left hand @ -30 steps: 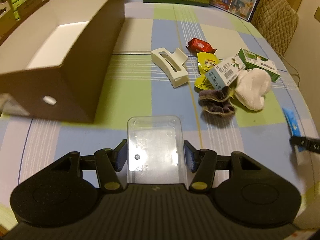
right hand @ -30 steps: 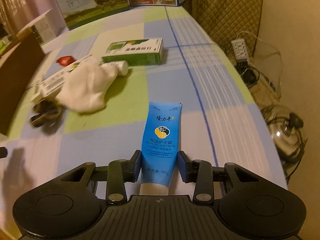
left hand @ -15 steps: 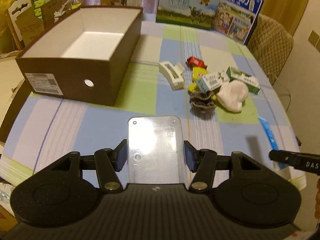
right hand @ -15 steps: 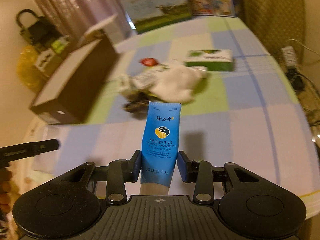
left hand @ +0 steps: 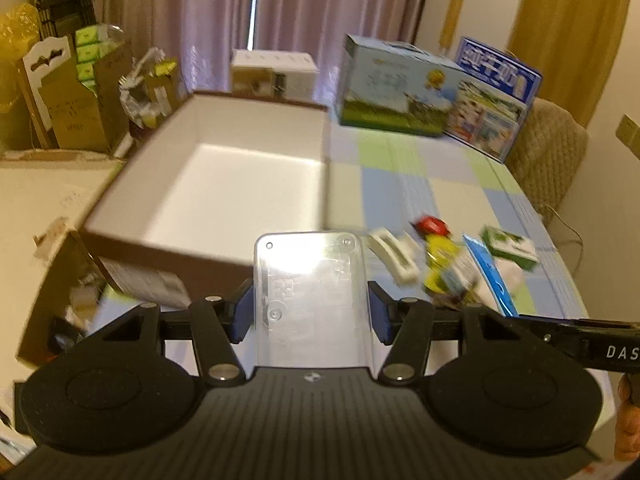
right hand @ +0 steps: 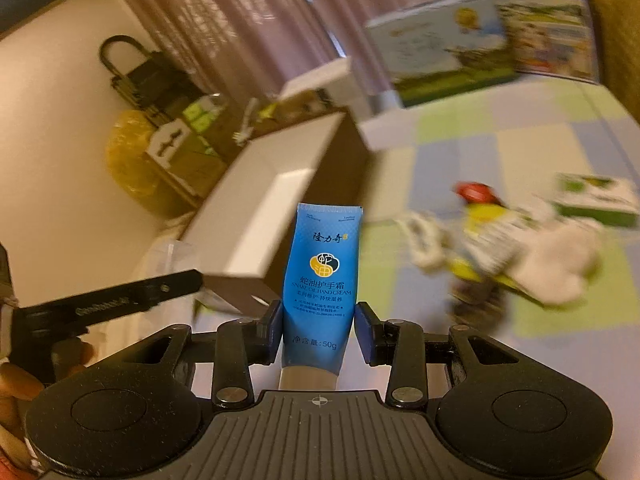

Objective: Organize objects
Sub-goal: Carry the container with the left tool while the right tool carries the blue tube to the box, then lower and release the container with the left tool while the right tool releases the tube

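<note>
A: While both views are blurry, left hand-held gripper (left hand: 311, 314) is clamped on a clear plastic case (left hand: 310, 280), pads on both its sides, case sticking up and forward.

B: Right one?

A: Right hand-held gripper (right hand: 319, 330) pinches a blue hand cream tube (right hand: 322, 276) at a narrow gap, crimped end up, cap end down by the body.

B: Where's the box?

A: Brown box (left hand: 224, 184), white inside, open top, on the left part of the tabletop (left hand: 404, 184). Seen from the left wrist, the case sits in front of its near wall. From the right wrist, the tube overlaps the box's near corner; above it or just in front, can't tell.

B: Rest of the items?

A: Loose pile right of the box: white hair claw (left hand: 394, 254), red wrapper (left hand: 432, 225), yellow packet (left hand: 438, 262), green-white carton (left hand: 508, 246), white sock (right hand: 556, 264). All smeared. Milk cartons (left hand: 400, 88) at the far edge.

B: Hands?

A: Fingers (right hand: 16, 384) visible at left edge of right view, on the other handle.
</note>
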Available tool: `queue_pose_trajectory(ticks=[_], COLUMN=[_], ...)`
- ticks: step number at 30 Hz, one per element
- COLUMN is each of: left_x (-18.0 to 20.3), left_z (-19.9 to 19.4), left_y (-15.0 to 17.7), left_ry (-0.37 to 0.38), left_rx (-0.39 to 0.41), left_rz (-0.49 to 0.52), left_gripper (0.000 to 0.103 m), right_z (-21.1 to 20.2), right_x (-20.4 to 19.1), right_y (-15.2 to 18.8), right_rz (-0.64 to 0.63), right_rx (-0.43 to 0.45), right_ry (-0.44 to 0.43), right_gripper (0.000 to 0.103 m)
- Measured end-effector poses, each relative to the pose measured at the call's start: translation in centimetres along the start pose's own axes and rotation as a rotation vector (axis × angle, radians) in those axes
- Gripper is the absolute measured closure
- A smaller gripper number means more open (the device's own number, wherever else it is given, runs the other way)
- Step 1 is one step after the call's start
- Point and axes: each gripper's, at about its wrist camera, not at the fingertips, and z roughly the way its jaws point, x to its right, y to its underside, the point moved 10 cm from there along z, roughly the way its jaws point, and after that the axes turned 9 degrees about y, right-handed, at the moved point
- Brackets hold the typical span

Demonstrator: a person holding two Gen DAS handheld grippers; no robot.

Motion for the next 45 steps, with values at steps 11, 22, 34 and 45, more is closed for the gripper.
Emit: queue_pose_trajectory(ticks=[11, 22, 34, 45], left_x=[-9.8, -14.4, -16.1, -16.6], left_z=[3.0, 9.2, 13.1, 14.0], left_y=[-6.7, -7.0, -5.5, -6.0], left_ry=[-0.013, 0.025, 0.041, 0.060], left_rx=[-0.008, -0.131, -0.228, -0.239], left_rz=[0.016, 0.025, 0.025, 0.021], left_gripper=[0.050, 0.050, 0.050, 0.050], right_z=[9.7, 18.3, 21.6, 22.1], right_x=[-8.2, -8.3, -8.6, -8.9], right_y=[-4.4, -3.4, -2.3, -3.0], right_rz=[-0.042, -0.098, -0.262, -0.282], right_rx=[-0.005, -0.112, -0.129, -0.128], right_ry=[0.025, 0.189, 0.312, 0.302], right_gripper=[0.068, 0.068, 0.067, 0.055])
